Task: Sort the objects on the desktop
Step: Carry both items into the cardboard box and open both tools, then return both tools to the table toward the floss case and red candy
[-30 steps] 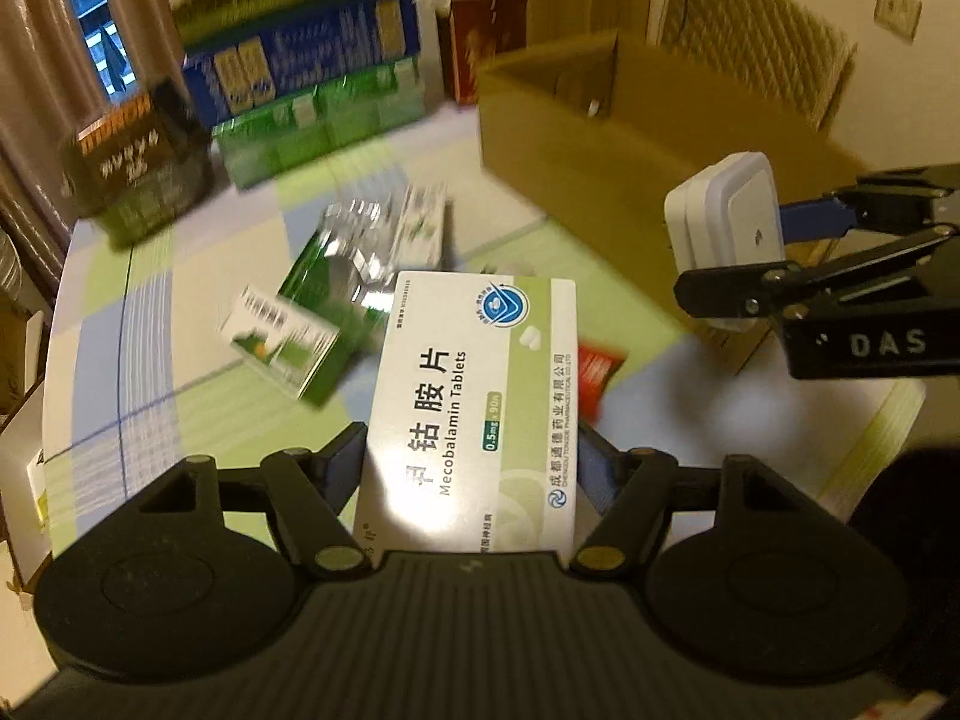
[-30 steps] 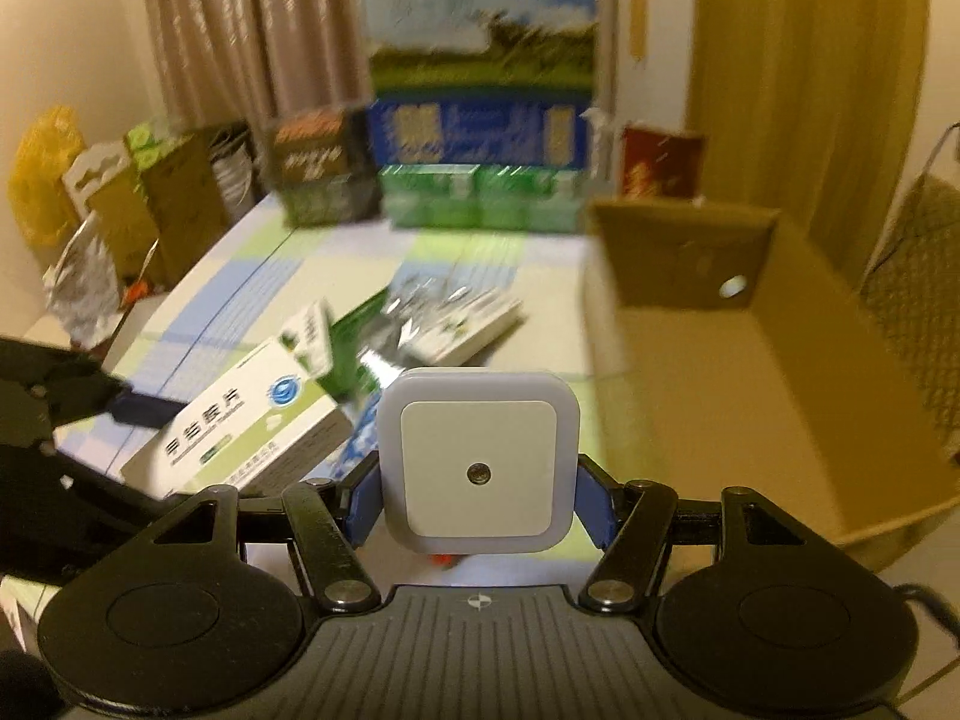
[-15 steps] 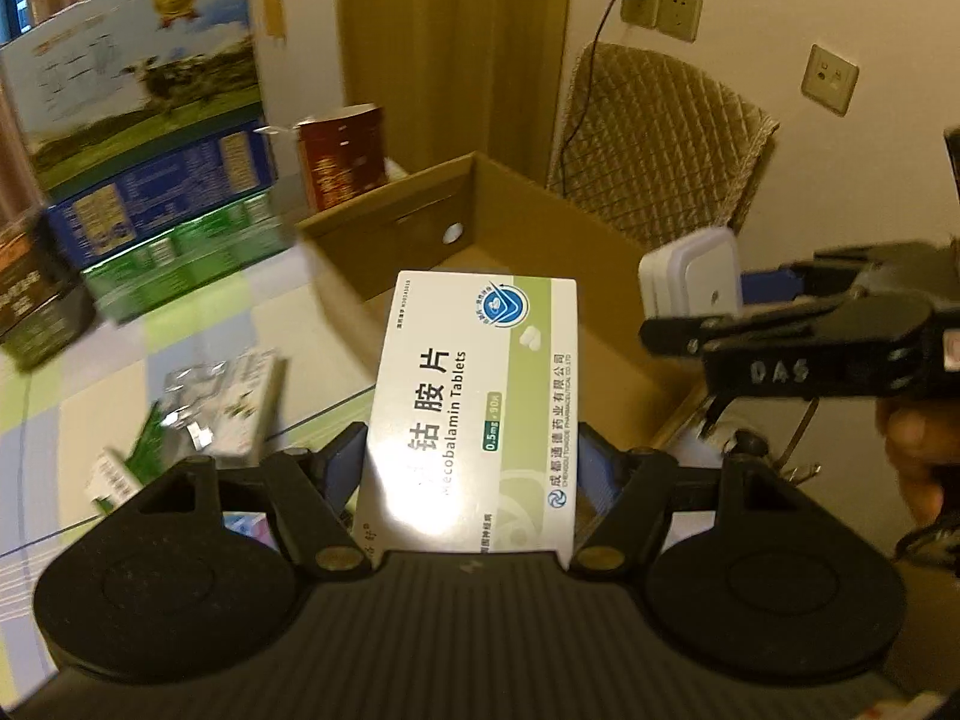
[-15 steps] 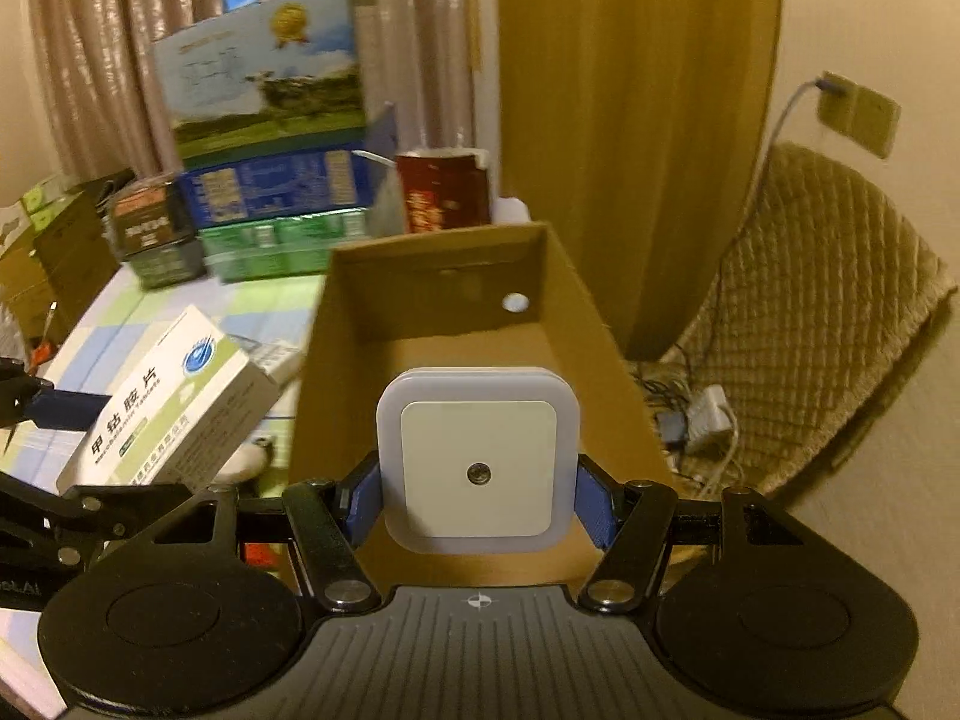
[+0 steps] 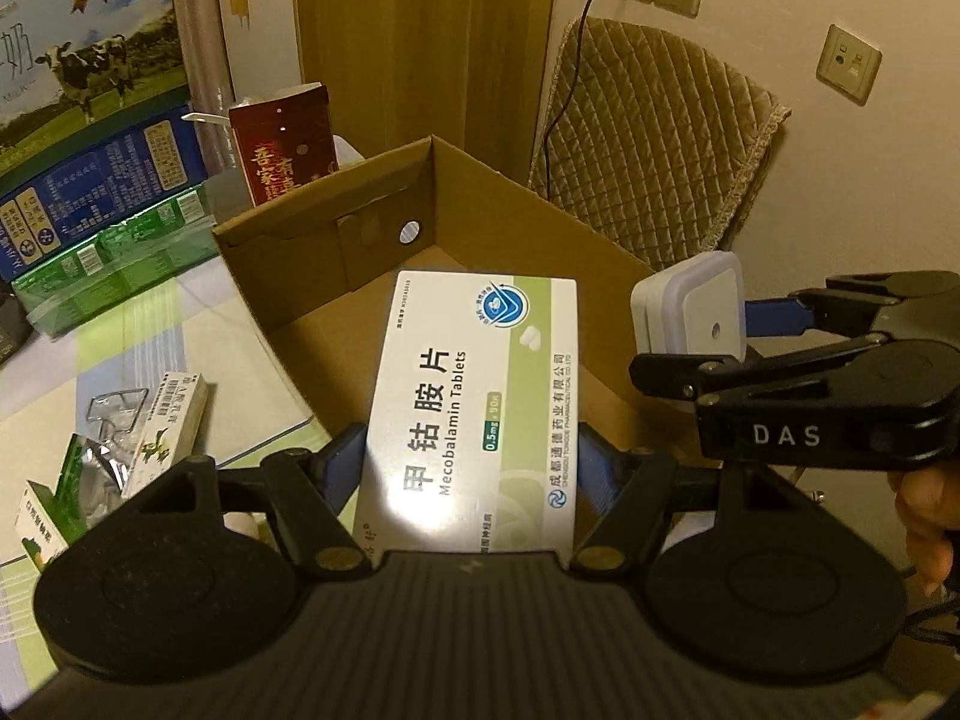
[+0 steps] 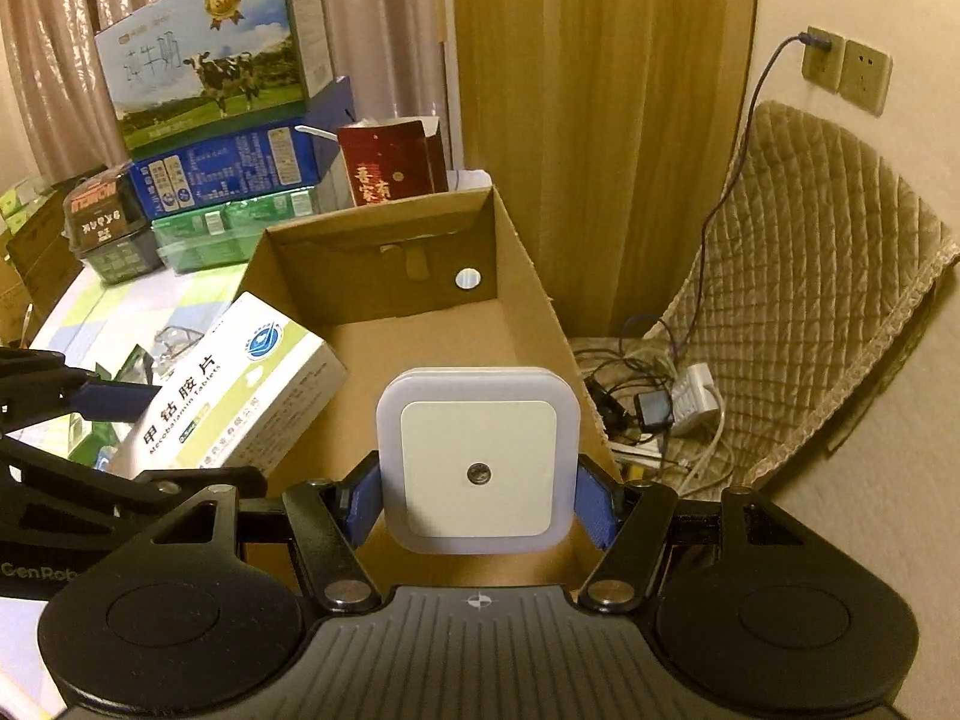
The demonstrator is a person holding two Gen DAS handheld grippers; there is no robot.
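My left gripper (image 5: 474, 468) is shut on a white and green Mecobalamin tablet box (image 5: 474, 402), held over the open cardboard box (image 5: 324, 276). My right gripper (image 6: 477, 492) is shut on a square white night light (image 6: 477, 459), also above the cardboard box (image 6: 522, 276), whose floor looks bare. In the left wrist view the right gripper (image 5: 714, 330) with the night light (image 5: 690, 309) hangs at the right, over the carton's right wall. In the right wrist view the tablet box (image 6: 234, 387) and the left gripper (image 6: 96, 414) sit at the left.
Small medicine boxes and foil packs (image 5: 120, 456) lie on the checked tablecloth left of the carton. Stacked milk cartons (image 6: 210, 78) and a red box (image 6: 390, 162) stand behind it. A quilted chair (image 6: 810, 300) and cables (image 6: 654, 396) are to the right, by the wall.
Both grippers swept right from above the table's clutter to above the cardboard box, still carrying the tablet box and the night light. The grips are unchanged.
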